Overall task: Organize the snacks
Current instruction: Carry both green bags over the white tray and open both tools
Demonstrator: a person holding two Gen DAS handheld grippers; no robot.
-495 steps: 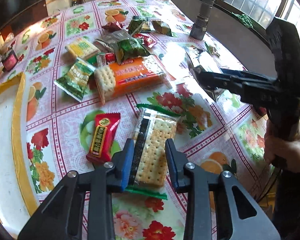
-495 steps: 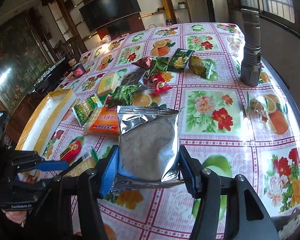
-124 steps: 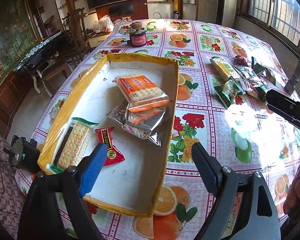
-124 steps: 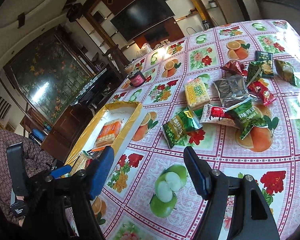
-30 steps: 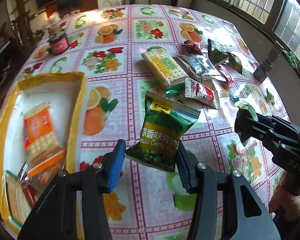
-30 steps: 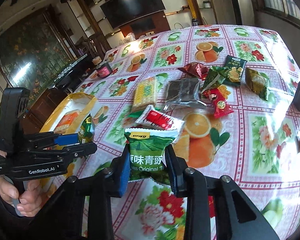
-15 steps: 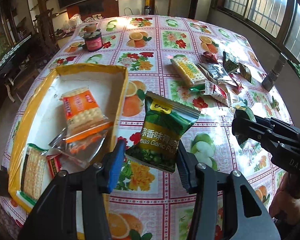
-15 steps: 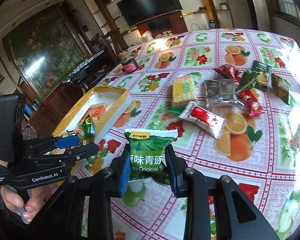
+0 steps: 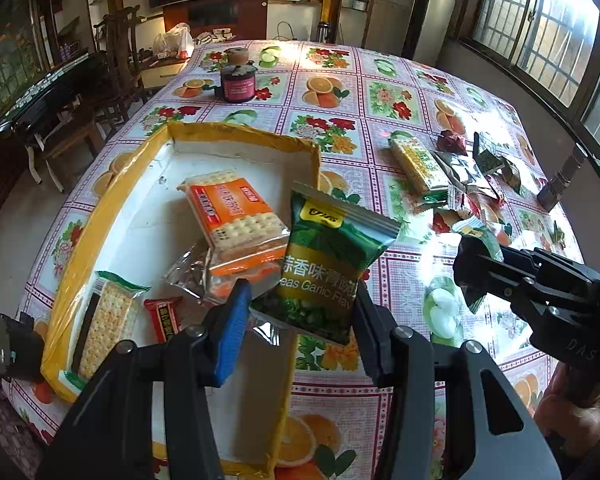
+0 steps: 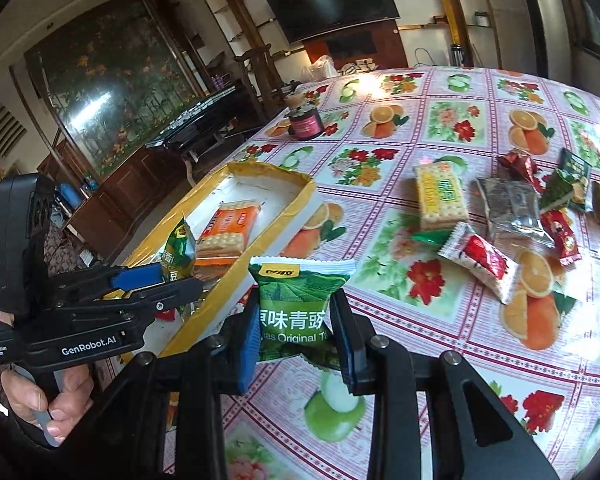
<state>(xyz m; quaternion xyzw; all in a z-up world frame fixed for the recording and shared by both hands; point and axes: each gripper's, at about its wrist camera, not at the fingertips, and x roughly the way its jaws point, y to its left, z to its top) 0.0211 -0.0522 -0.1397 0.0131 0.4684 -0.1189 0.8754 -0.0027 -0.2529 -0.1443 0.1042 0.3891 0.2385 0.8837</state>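
My left gripper [image 9: 300,318] is shut on a green garlic-flavour pea packet [image 9: 328,264], held upright above the near right part of the yellow-rimmed white tray [image 9: 112,196]. Inside the tray lie an orange cracker pack [image 9: 232,212], a silver packet [image 9: 192,272], a long cracker pack [image 9: 104,320] and a small red bar [image 9: 162,318]. My right gripper [image 10: 298,338] is shut on a green original-flavour pea packet [image 10: 296,312], in the air just right of the tray's rim [image 10: 296,196]. Each gripper shows in the other's view.
Several loose snacks lie on the flowered tablecloth to the right, among them a yellow cracker pack [image 10: 440,196] and a red-and-white packet [image 10: 480,260]. A dark jar [image 9: 238,80] stands at the far side, a metal torch [image 9: 560,180] at the right edge. Chairs stand beyond the table's left edge.
Both grippers have carried their green packets leftward from the snack pile. The left one now hangs over the tray and the right one has come up to its rim.
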